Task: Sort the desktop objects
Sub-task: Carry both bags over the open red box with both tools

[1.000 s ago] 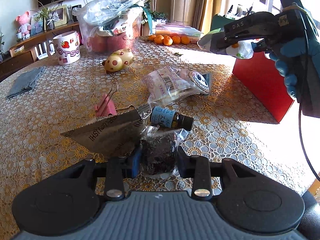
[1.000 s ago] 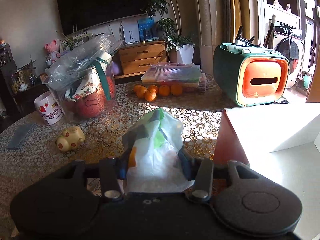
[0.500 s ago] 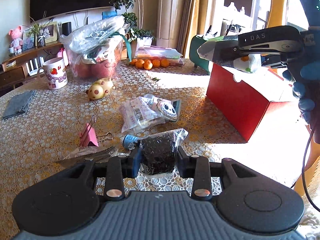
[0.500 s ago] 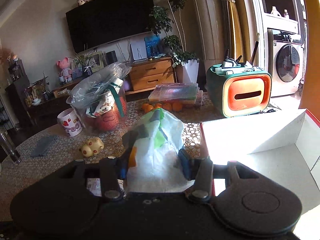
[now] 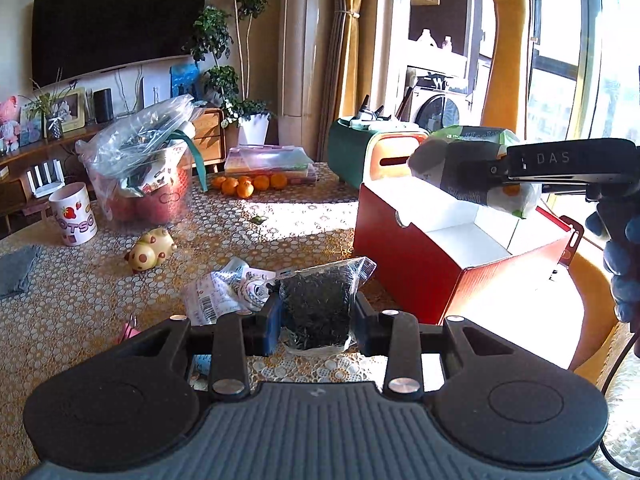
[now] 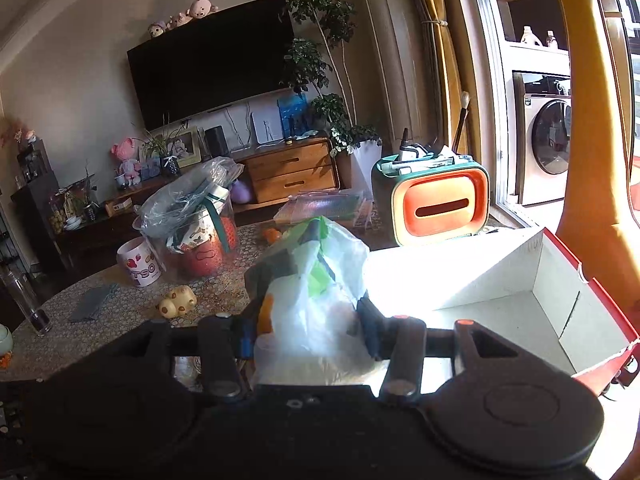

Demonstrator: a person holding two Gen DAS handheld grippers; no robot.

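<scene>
My left gripper [image 5: 316,320] is shut on a clear packet of dark tea leaves [image 5: 318,304] and holds it above the table, left of the open red box [image 5: 420,276]. My right gripper [image 6: 308,332] is shut on a white and green plastic snack bag [image 6: 316,292]. In the left wrist view that bag [image 5: 472,168] hangs over the box's white inside. The box [image 6: 500,280] shows to the right in the right wrist view.
On the lace tablecloth lie clear packets with a barcode [image 5: 224,296], a spotted yellow toy [image 5: 150,250], a strawberry mug [image 5: 74,214], a bagged container [image 5: 144,176], oranges [image 5: 248,184] and a green and orange case [image 5: 376,156]. A grey cloth [image 5: 16,270] lies at the left.
My left gripper has lifted the tea packet off the table and moved right toward the red box. My right gripper has carried the snack bag over the box opening.
</scene>
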